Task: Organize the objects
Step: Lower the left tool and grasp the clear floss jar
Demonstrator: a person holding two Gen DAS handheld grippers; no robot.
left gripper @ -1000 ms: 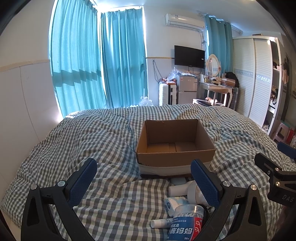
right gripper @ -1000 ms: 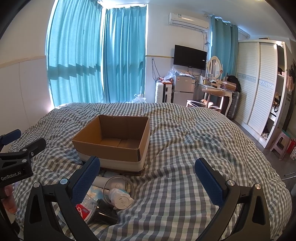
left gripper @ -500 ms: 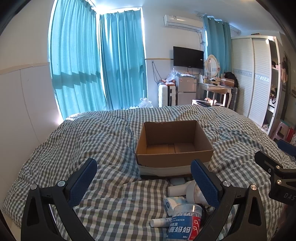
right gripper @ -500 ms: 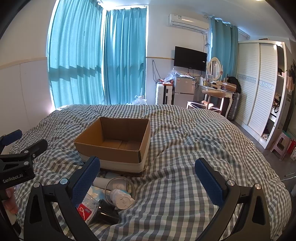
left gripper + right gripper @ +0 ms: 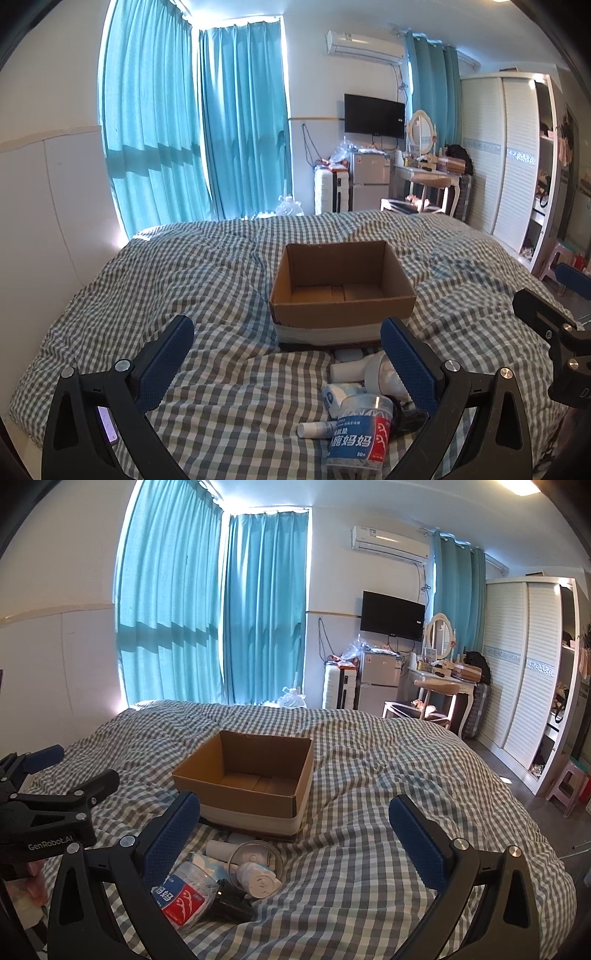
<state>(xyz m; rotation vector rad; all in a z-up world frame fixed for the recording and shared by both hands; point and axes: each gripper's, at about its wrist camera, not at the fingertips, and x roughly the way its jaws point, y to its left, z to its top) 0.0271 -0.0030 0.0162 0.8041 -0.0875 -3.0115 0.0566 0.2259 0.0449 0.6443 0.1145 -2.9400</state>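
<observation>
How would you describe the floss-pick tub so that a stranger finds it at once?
On the checked bed, look in front of the open cardboard box at the small heap. The floss-pick tub lies nearest the camera: clear, with the heap's only blue-and-red label.

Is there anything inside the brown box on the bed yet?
Empty. The cardboard box sits open-topped, and both views show only its bare brown floor. The small bottles and tubs lie on the blanket in front of it.

A home bedroom is showing: a checked duvet [image 5: 207,280] is covering the lower frame, teal curtains [image 5: 192,140] hanging upper left, wardrobe [image 5: 506,155] standing right
</observation>
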